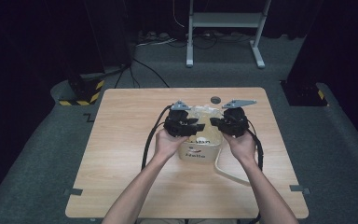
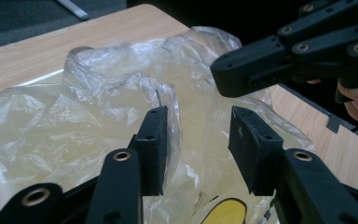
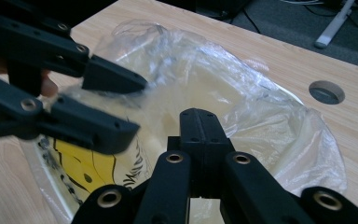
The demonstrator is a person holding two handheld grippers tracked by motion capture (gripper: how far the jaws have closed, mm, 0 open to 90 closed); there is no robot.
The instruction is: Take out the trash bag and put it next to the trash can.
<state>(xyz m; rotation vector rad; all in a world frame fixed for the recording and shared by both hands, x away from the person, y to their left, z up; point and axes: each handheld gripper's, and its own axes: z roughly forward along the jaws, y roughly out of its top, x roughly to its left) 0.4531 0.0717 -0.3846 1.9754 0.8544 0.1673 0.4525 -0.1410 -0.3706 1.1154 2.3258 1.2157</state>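
Note:
A small white container point(image 1: 200, 151) with "Hello" and a yellow print stands mid-table, lined with a crinkled clear plastic bag point(image 2: 98, 93) that billows over its rim. My left gripper point(image 2: 198, 116) is open just above the bag's mouth, a fold of film lying against its left finger point(image 2: 154, 135) without being pinched. Across from it, my right gripper point(image 3: 198, 119) is shut, its tip over the bag's opening; I cannot tell whether film is caught in it. From above, the left gripper point(image 1: 193, 125) and right gripper point(image 1: 216, 122) face each other over the bag point(image 1: 205, 114).
The wooden table point(image 1: 121, 140) has a round hole point(image 1: 215, 100) behind the container. A white cable point(image 1: 228, 172) curls on the table near the right forearm. A metal stand point(image 1: 223, 21) and floor cables sit beyond the far edge.

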